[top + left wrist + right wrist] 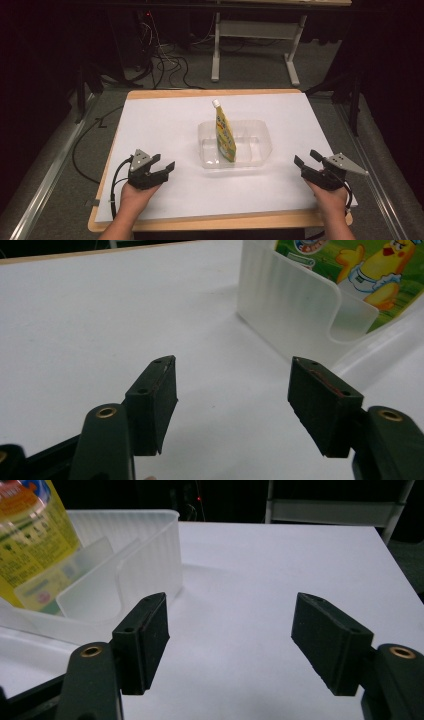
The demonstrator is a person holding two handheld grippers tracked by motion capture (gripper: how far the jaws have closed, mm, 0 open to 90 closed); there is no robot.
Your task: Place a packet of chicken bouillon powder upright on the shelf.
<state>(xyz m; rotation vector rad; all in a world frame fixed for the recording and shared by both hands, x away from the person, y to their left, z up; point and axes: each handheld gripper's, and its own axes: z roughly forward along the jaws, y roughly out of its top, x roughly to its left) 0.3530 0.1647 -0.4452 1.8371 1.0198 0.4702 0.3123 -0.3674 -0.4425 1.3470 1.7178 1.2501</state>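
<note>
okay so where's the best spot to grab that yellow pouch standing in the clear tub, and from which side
Probably just under the white cap, coming down from above. The yellow pouch stands nearly upright in the clear tub, and its narrow top rises well above the tub's rim, while the walls screen its wider lower half. The left gripper and right gripper are both open and empty at the table's sides.

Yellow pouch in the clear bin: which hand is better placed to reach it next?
Probably left. The left gripper, open and empty, sits nearer the clear bin holding the upright yellow pouch; the right gripper, also open, is farther out.
</note>
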